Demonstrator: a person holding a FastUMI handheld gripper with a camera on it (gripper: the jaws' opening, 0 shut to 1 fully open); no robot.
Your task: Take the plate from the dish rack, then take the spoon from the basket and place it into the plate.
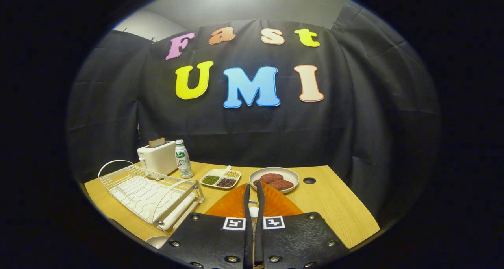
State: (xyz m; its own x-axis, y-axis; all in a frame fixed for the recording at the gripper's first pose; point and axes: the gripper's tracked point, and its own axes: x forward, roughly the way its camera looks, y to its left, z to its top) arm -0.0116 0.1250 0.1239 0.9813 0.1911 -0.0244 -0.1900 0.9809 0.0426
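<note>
Here we see our jaws clenched on the rim of the orange plate, held upright above the bench, with the empty dish rack just beside them. We judge the plate should go down flat on bare wood, short of the dish of meat patties beyond. Whether the pale thing between the fingers is the spoon, we cannot tell.
</note>
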